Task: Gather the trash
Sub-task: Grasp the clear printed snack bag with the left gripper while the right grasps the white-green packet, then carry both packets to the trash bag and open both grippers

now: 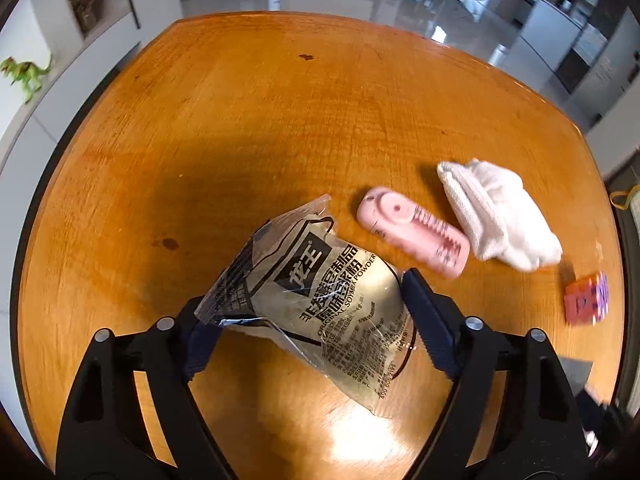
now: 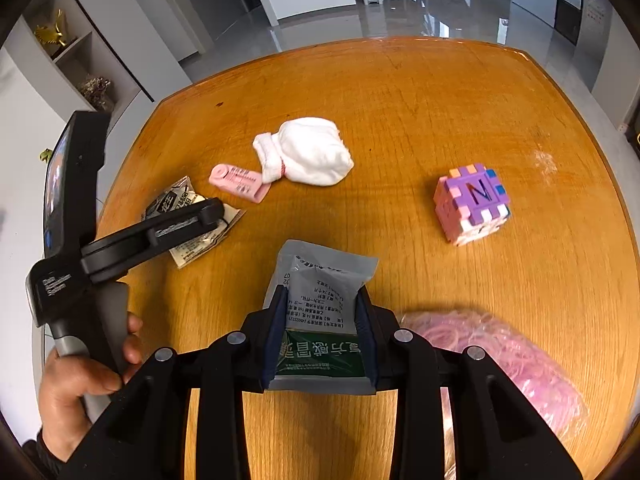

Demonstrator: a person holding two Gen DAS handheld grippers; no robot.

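Note:
A crumpled silver soy milk powder packet (image 1: 332,292) lies on the round wooden table (image 1: 280,120), buckled upward between the pads of my left gripper (image 1: 316,328), which press on its two sides. The right wrist view shows that packet (image 2: 176,200) under a left gripper finger (image 2: 192,218). My right gripper (image 2: 322,332) is shut on a grey and green medicine sachet (image 2: 320,280), held a little above the table (image 2: 400,100).
A pink plastic comb-like piece (image 1: 412,232) and a rolled white sock (image 1: 500,216) lie just right of the packet. A pink and purple foam cube (image 2: 472,204) stands further right. A bag of pink rubber bands (image 2: 500,356) lies near the front. A person's hand (image 2: 80,380) holds the left gripper's handle.

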